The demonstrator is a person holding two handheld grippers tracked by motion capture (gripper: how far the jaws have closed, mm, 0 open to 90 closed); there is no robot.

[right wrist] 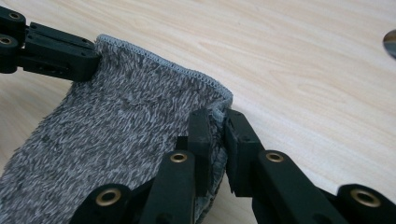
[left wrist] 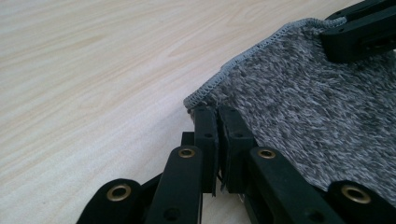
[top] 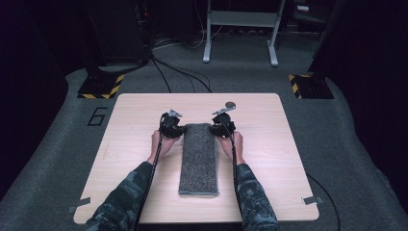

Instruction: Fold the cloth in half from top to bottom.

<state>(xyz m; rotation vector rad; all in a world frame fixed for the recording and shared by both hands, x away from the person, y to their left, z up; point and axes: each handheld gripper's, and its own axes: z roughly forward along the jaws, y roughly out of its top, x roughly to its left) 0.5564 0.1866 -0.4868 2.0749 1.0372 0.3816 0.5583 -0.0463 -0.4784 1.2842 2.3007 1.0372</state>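
A grey fuzzy towel (top: pixel 198 159) lies folded into a long strip down the middle of the wooden table (top: pixel 134 163). My left gripper (top: pixel 180 128) is at its far left corner. In the left gripper view the jaws (left wrist: pixel 217 114) are shut, pinching the stitched corner of the towel (left wrist: pixel 308 93). My right gripper (top: pixel 216 128) is at the far right corner. Its jaws (right wrist: pixel 214 119) are shut on the towel's edge (right wrist: pixel 116 130), with pile showing between them. Each gripper view also shows the other gripper's black jaws at the opposite corner (left wrist: pixel 359 32) (right wrist: pixel 51 51).
A small dark round disc (top: pixel 231 104) (right wrist: pixel 391 44) lies on the table just beyond the right gripper. Bare wood lies to either side of the towel. Beyond the table are floor cables (top: pixel 178 72), a metal frame (top: pixel 240 29) and hazard-striped bases (top: pixel 101 86).
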